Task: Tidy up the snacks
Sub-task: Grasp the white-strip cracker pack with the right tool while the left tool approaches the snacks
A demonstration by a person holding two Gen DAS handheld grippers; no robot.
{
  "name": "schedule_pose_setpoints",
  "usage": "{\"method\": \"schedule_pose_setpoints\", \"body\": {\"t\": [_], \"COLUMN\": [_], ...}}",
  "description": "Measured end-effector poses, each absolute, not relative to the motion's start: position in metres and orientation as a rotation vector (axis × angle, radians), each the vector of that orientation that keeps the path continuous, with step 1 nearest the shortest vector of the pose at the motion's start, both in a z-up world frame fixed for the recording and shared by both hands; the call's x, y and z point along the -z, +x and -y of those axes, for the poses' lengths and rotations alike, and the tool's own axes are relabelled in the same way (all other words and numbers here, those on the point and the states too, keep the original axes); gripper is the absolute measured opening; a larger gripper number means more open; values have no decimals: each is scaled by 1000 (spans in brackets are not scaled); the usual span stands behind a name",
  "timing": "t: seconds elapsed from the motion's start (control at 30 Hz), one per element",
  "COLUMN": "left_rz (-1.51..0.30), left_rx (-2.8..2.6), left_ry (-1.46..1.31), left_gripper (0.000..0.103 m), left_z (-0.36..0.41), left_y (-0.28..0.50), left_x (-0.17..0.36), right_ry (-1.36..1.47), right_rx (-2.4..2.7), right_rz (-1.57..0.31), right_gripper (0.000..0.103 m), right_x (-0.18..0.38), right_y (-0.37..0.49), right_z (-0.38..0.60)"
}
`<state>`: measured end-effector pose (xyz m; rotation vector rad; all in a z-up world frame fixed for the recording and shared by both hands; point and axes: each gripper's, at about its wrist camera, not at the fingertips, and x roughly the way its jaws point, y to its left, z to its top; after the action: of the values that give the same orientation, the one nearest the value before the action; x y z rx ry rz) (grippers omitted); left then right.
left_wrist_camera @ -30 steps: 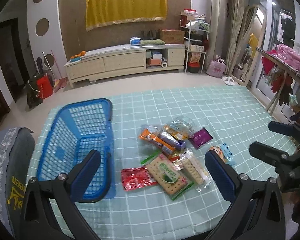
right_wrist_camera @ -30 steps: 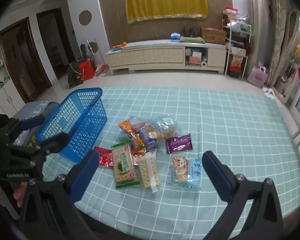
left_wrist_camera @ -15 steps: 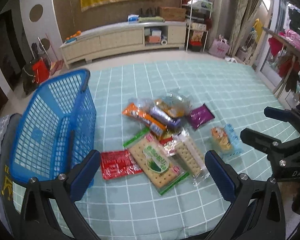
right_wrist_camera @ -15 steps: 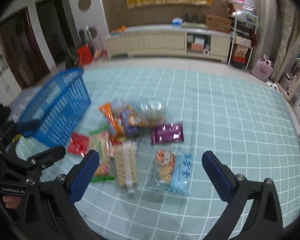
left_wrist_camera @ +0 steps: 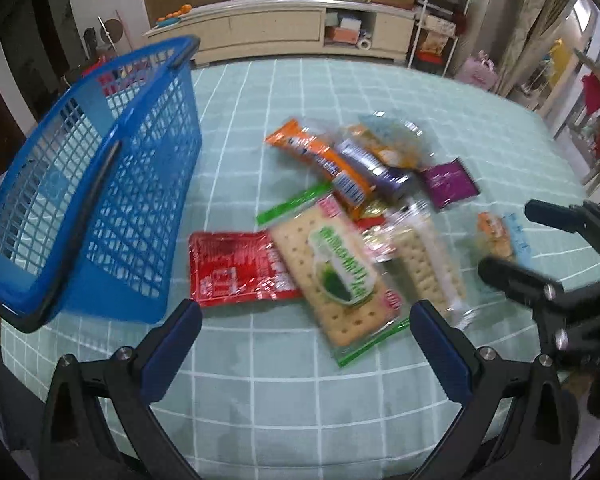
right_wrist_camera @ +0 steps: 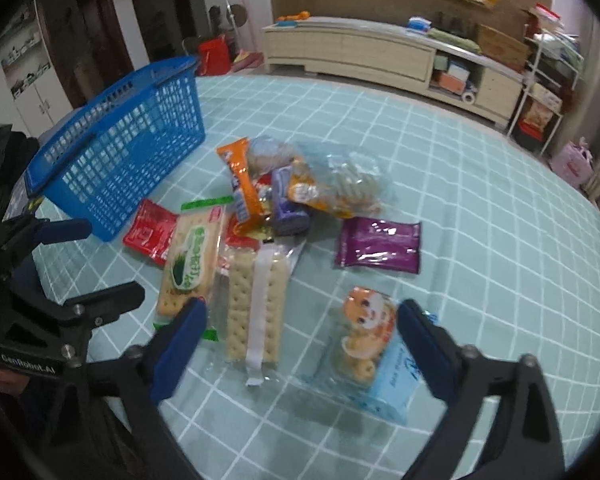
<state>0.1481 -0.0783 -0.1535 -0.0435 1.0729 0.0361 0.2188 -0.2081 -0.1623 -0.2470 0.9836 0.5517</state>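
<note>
Several snacks: a loose heap is seen on the checked cloth (right_wrist_camera: pixel 480 184), at the middle of both views.
Green-labelled cracker pack (left_wrist_camera: pixel 336 276): laid flat at the near edge of the heap, overlapping the red packet (left_wrist_camera: pixel 236 268) at its 9 o'clock.
Plain cracker pack (right_wrist_camera: pixel 256 304): laid just beside the green-labelled one, at its 3 o'clock in the right wrist view.
Orange bar (left_wrist_camera: pixel 324 160): piled with a purple bar (left_wrist_camera: pixel 376 168) and clear bags at 12 o'clock of the crackers.
Purple sachet (right_wrist_camera: pixel 380 246): set apart from the heap, at its 3 o'clock.
Light-blue cartoon pack (right_wrist_camera: pixel 372 356): found apart from the heap at its 5 o'clock, partly between the right fingers, not pressed by the pads.
Blue basket (left_wrist_camera: pixel 96 184): placed upright at 9 o'clock of the heap, near the red packet; its contents cannot be told.
Right gripper (right_wrist_camera: pixel 300 344): jaws spread wide, lately narrowed a little, nothing clamped.
Left gripper (left_wrist_camera: pixel 306 320): jaws spread wide above the near end of the green-labelled cracker pack, nothing held.
Background: a long low cabinet (right_wrist_camera: pixel 364 54) is seen at 12 o'clock, beyond the cloth.
</note>
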Motion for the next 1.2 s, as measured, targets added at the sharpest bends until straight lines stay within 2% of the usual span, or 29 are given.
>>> {"method": "schedule_pose_setpoints", "body": {"t": [0.07,0.33,0.43,0.57,0.63,0.67,0.7,0.83,1.2], "left_rz": [-1078,-1110,-1112,-1113,-1114,-1116,-1119,-1125,-1151], "left_rx": [-43,-72,-71,-68,-69,-67,-66,-67,-66], "left_ry": [-45,-71,-84,-93,-101,-106,-110,-123,-169], "left_gripper": [103,103,103,103,103,103,103,103,103], "left_z": [75,65,62,60,59,58,58,58,68], "left_y": [148,147,144,144,143,143,143,143,152], "left_x": [157,165,165,164,164,165,165,166,164], "right_ry": [-244,-338,-365,-452,-432,-422,-423,-413,-216], "right_rx": [-567,-596,-593,-548,-550,-552,-551,-544,-524], "right_rz": [-1018,-1073,-1106,-1140,-1156,-1171,-1184,-1180,-1116], "right_gripper": [81,80,75,74,70,62,58,48,47], "right_x": [173,195,198,210,215,218,222,222,172], "right_y": [226,227,229,229,230,230,230,224,209], "right_z": [203,178,167,153,151,151,151,154,203]}}
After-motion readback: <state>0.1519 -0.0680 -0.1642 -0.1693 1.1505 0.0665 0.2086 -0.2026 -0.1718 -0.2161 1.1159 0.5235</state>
